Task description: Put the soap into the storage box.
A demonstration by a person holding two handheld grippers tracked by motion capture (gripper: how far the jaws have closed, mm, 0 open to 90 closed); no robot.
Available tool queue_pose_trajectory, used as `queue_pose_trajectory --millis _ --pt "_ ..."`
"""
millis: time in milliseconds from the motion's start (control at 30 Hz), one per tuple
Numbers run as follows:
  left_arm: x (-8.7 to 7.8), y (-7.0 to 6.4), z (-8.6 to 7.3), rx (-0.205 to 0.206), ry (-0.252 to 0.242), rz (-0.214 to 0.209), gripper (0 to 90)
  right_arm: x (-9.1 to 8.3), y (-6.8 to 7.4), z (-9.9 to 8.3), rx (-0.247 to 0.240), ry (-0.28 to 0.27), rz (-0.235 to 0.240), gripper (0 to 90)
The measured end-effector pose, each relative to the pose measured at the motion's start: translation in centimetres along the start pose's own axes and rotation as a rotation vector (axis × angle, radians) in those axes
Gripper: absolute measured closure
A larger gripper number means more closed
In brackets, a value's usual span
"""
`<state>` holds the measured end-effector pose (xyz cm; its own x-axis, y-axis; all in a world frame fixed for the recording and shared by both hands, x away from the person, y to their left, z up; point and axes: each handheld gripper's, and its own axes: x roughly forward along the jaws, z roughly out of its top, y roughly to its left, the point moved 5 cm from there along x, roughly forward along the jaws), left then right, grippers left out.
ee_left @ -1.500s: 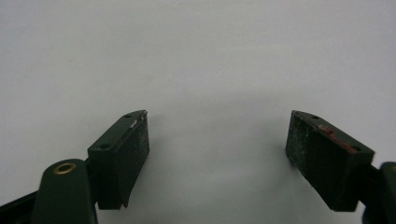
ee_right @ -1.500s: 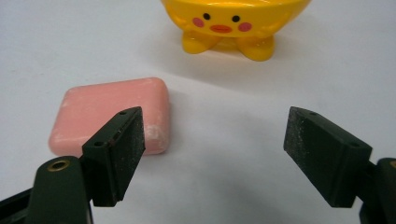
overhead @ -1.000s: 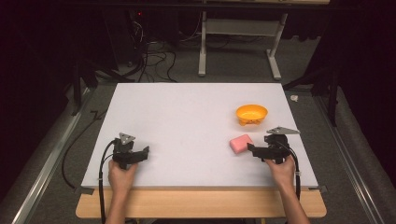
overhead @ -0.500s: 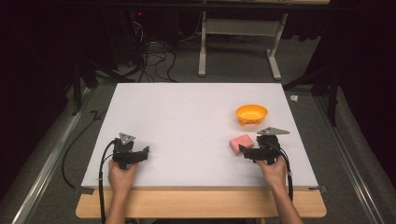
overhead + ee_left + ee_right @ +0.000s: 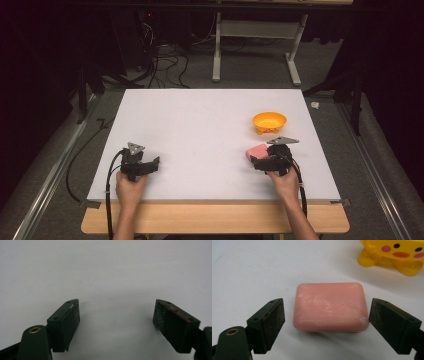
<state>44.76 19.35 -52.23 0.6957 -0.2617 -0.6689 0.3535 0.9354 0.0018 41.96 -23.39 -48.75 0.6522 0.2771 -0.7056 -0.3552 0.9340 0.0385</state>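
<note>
A person seated at a white table [image 5: 200,130] works a hand-held gripper in each hand, with a pink bar of soap [image 5: 330,306] as the thing in play. In the right gripper view the soap lies flat on the table, its near end between the two black jaws, which stand spread wide on either side of it; the right-hand jaw sits just beside the soap's corner, the other a little way off its opposite edge, and neither one presses in. Just beyond the soap stands a yellow bowl [image 5: 395,253] on stubby feet, painted with pink cheeks and an orange beak. From the high view the soap [image 5: 256,151] rests near the table's right side, close in front of the bowl [image 5: 269,121], with the right gripper [image 5: 265,159] at the soap's near edge and the person's hand behind it. The left gripper [image 5: 146,166] rests on the table well apart from the soap, toward the near left corner. In the left gripper view the left gripper's jaws are spread wide over bare white tabletop, with nothing between them.
</note>
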Motion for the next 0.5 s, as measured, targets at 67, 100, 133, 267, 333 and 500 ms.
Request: queue_pose_trajectory --millis 67,100,133,267,333,500 --pt "0.0 0.0 0.0 0.000 0.000 0.000 21.8 0.3 -0.1 -0.1 0.006 0.010 -0.013 13.9" --pt "0.0 0.0 0.0 0.000 0.000 0.000 21.8 0.4 -0.2 -0.1 0.005 0.011 -0.016 13.9" --pt "0.0 0.0 0.0 0.000 0.000 0.000 21.8 0.5 -0.2 -0.1 0.008 0.012 -0.018 13.9" --pt "0.0 0.0 0.0 -0.001 0.000 0.000 21.8 1.0 -0.2 -0.1 0.009 0.022 -0.027 14.0" --pt "0.0 0.0 0.0 -0.001 0.000 0.000 21.8 1.1 -0.2 -0.1 0.009 0.026 -0.031 14.0" --pt "0.0 0.0 0.0 -0.001 0.000 -0.001 21.8 1.9 -0.1 0.0 0.003 0.034 -0.042 13.1"
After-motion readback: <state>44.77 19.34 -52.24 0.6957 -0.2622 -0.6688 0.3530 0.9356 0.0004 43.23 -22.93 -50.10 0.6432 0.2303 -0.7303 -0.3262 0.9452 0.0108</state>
